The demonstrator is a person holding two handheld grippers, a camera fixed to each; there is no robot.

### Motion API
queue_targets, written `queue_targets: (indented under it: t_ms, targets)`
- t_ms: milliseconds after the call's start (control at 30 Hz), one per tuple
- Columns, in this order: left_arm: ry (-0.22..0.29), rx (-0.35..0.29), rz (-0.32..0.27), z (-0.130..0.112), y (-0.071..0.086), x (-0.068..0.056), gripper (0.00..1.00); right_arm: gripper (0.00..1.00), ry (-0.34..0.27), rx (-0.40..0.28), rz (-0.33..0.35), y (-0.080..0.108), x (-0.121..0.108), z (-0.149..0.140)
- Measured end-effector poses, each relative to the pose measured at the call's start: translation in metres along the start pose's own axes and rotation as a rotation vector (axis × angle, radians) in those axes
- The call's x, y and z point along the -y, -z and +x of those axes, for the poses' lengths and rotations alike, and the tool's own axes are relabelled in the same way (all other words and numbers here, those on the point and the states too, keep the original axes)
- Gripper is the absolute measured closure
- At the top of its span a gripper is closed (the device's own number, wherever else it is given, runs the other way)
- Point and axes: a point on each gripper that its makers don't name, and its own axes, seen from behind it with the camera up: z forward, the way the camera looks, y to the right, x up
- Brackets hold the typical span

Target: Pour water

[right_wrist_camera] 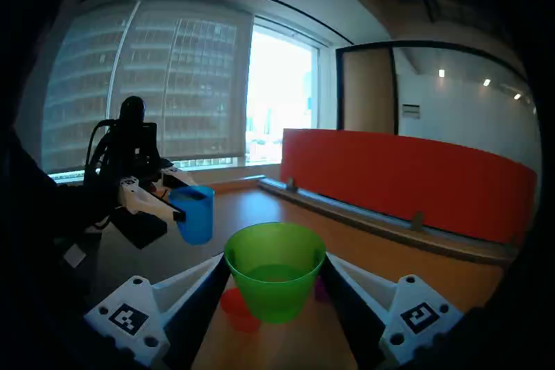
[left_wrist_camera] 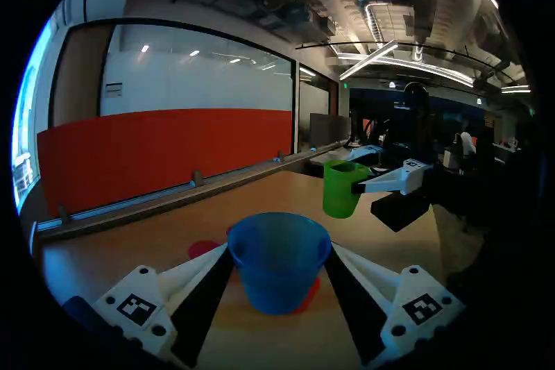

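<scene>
Green cup (right_wrist_camera: 276, 300) holds some water (right_wrist_camera: 275, 274); blue cup (left_wrist_camera: 279, 266) upright, contents unseen.

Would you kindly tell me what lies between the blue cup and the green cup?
In the left gripper view, the stretch between the blue cup and the green cup is bare table.

The left claw (left_wrist_camera: 277, 253) has two white, wedge-shaped fingers (left_wrist_camera: 182, 280) lined with black on their inner sides. Behind the tips, each carries a black-and-white square marker (left_wrist_camera: 136, 308) ringed by dark screw holes (left_wrist_camera: 143, 271). The right claw (right_wrist_camera: 275, 259) is built alike, with white fingers (right_wrist_camera: 374, 293), black inner faces and one square marker on each.
</scene>
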Motion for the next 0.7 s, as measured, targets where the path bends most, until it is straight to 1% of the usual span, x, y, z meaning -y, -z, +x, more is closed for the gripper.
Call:
queue_targets:
  t_ms: [167, 400, 500, 700]
  targets:
    - [0.003, 0.001, -0.004, -0.003, -0.002, 0.000, 0.13, 0.09, 0.003, -0.006, 0.002, -0.001, -0.001, 0.003]
    - [-0.014, 0.005, -0.007, -0.008, -0.003, -0.003, 0.13, 0.09, 0.037, -0.009, 0.003, -0.002, -0.001, 0.007]
    - [-0.018, 0.004, -0.013, -0.011, -0.005, -0.006, 0.13, 0.10, 0.055, -0.005, 0.002, -0.003, -0.002, 0.008]
    - [-0.015, 0.010, -0.040, -0.019, -0.010, -0.018, 0.13, 0.09, 0.105, -0.008, -0.012, -0.005, -0.005, 0.014]
